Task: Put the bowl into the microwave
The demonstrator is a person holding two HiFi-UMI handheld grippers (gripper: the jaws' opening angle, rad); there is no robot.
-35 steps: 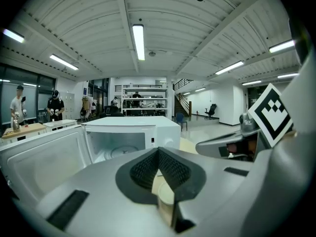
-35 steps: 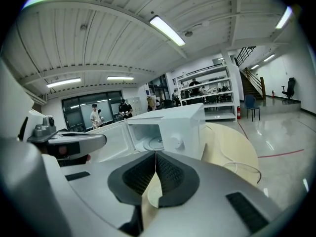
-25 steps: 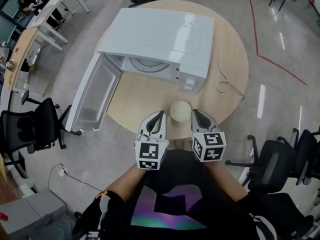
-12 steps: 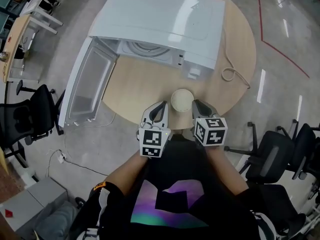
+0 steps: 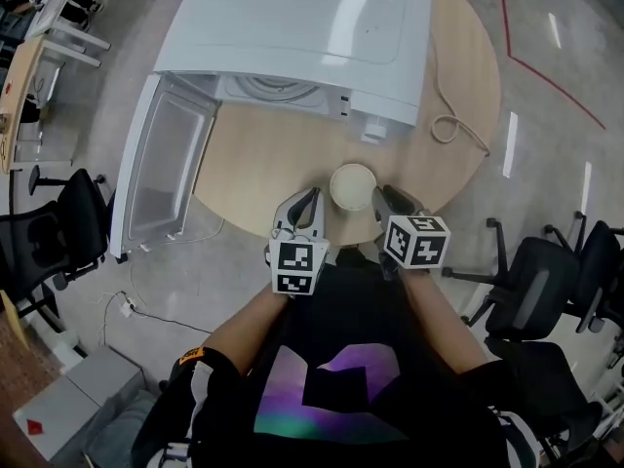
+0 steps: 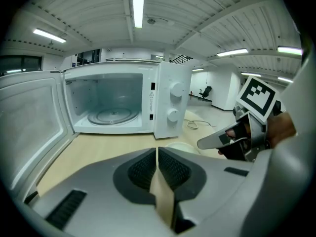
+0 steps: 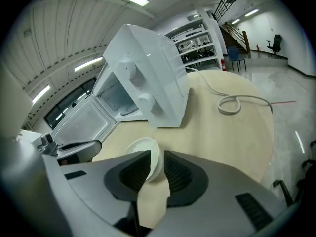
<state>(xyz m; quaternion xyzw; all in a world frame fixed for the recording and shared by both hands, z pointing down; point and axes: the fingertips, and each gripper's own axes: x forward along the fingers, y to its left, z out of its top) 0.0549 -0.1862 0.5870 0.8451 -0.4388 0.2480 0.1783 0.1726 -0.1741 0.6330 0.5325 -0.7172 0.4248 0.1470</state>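
The bowl (image 5: 353, 185) sits on the table (image 5: 263, 164) close to the edge nearest the person, just in front of the microwave (image 5: 312, 27) on its control-panel side. The microwave's door (image 5: 161, 169) hangs wide open beyond the table's left edge. The bowl is small, pale and thin-walled. It looks like a light, rigid thing that would slide easily on smooth wood and could chip if knocked. Its wall is the natural place to take hold, with one jaw inside and one outside. The right tool (image 7: 157, 169) has exactly that purchase, its jaws closed onto the near rim with the wall between the ribbed pads. A pinch at one side leaves the far side free to droop, so the grip probably needs to be firm and the carry level. The bowl must pass leftward round the panel to the turntable (image 6: 112, 115). The left tool (image 6: 157, 157) hovers beside it with jaws pressed together, holding nothing.
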